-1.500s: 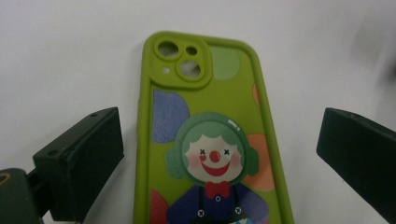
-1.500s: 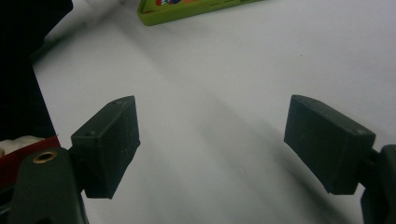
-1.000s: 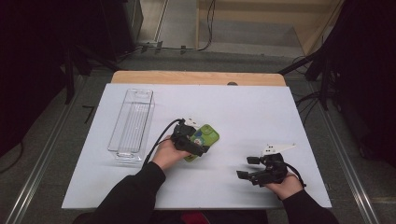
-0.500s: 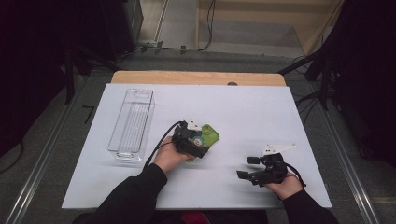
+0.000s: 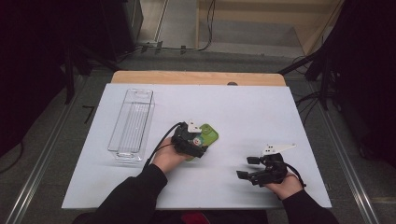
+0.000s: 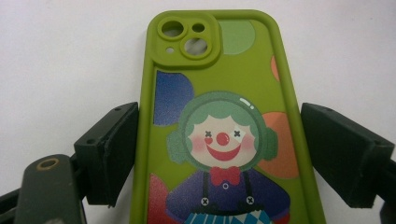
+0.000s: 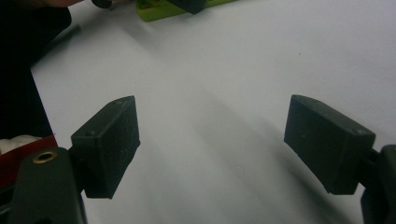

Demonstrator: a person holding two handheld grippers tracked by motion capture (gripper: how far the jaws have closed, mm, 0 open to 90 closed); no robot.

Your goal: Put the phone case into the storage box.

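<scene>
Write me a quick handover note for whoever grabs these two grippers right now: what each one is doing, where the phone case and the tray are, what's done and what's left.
Left gripper: jaws have just been closing around the green phone case; the left pad touches its edge, the right pad is just short of it.
Right gripper: open, holding nothing, over the white table.
Phone case: flat on the table, clown print up.
Clear tray: at the left, nothing in it.
Done: case straddled.
Left: likely finish the grip, lift, probably carry it to the tray.
</scene>
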